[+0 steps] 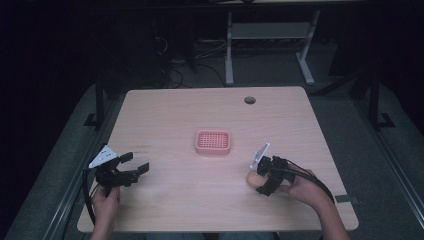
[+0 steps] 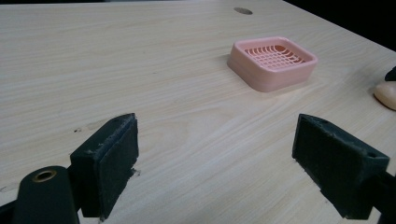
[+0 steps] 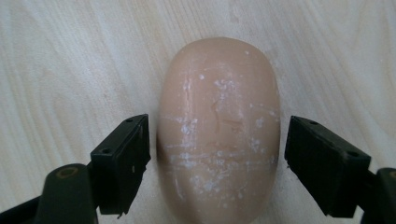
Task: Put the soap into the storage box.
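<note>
A peach-coloured oval soap bar (image 3: 219, 135) with white scuffs lies flat on the wooden table (image 1: 210, 200); it also shows in the high view (image 1: 253, 179) and at the right edge of the left gripper view (image 2: 386, 94). My right gripper (image 3: 217, 161) points down over the soap, open, one jaw on each side of the bar with a small gap to each. A pink soap dish (image 1: 213, 142) with a grid floor sits at the table's middle, empty (image 2: 273, 60). My left gripper (image 1: 131, 167) hovers open near the front left, nothing between its pads (image 2: 114, 161).
A round cable hole (image 1: 249, 100) sits near the table's far edge. Beyond the table are white desk legs (image 1: 229, 50) and cables on a dark floor. Bare wood lies between the dish and both grippers.
</note>
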Demonstrator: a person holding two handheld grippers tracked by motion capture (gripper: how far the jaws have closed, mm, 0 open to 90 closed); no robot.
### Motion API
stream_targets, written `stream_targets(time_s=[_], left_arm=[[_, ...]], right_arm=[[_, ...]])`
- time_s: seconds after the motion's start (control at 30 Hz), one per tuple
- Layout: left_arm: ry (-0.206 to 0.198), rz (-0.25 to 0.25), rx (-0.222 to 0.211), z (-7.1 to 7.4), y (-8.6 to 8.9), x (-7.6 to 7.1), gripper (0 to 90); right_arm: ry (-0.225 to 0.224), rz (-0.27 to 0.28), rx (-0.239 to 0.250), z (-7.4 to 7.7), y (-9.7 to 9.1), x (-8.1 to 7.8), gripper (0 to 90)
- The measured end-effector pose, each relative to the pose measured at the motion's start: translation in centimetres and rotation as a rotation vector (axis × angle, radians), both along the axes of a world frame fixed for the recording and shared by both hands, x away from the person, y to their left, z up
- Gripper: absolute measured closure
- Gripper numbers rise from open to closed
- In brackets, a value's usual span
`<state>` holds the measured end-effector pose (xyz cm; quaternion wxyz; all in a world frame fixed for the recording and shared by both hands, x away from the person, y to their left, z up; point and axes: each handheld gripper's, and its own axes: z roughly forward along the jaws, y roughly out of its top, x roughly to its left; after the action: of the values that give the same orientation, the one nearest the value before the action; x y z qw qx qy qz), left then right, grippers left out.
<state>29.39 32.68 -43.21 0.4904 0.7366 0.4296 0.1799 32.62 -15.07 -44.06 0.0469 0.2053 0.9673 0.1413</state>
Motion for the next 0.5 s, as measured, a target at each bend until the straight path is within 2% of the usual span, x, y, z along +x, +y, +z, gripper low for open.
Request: stream_targets(time_s=[0.2,0.5], left_arm=[[0.000,0.001,-0.002,0.01,0.00,0.00,14.2],[0.001,-0.001,-0.003,0.01,-0.01,0.00,14.2]], right_arm=[[0.003,0.006,-0.024,-0.25,0.18,0.11,27.6],[0.025,0.010,-0.017,-0.36,0.25,0.33,30.7]])
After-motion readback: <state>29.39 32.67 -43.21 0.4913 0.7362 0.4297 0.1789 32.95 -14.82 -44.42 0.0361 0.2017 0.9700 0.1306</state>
